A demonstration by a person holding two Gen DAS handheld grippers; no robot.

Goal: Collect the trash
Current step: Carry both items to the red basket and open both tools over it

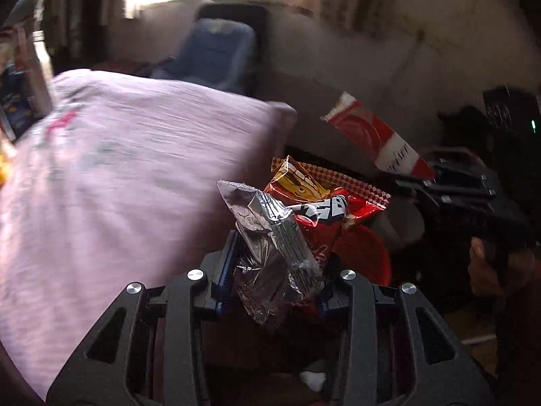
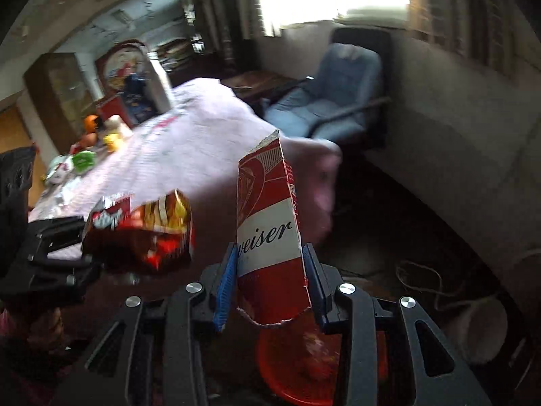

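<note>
Left hand-held gripper (image 1: 275,270) loosely pinching crumpled snack wrappers (image 1: 287,233), right hand-held gripper (image 2: 270,270) clamping torn red carton (image 2: 270,237), both above red bin (image 2: 297,365); slack grip risks spill beside it.

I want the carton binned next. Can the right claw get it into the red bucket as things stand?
Probably yes: the right claw grips the torn beer carton directly above the red bucket, with nothing visible between.
</note>
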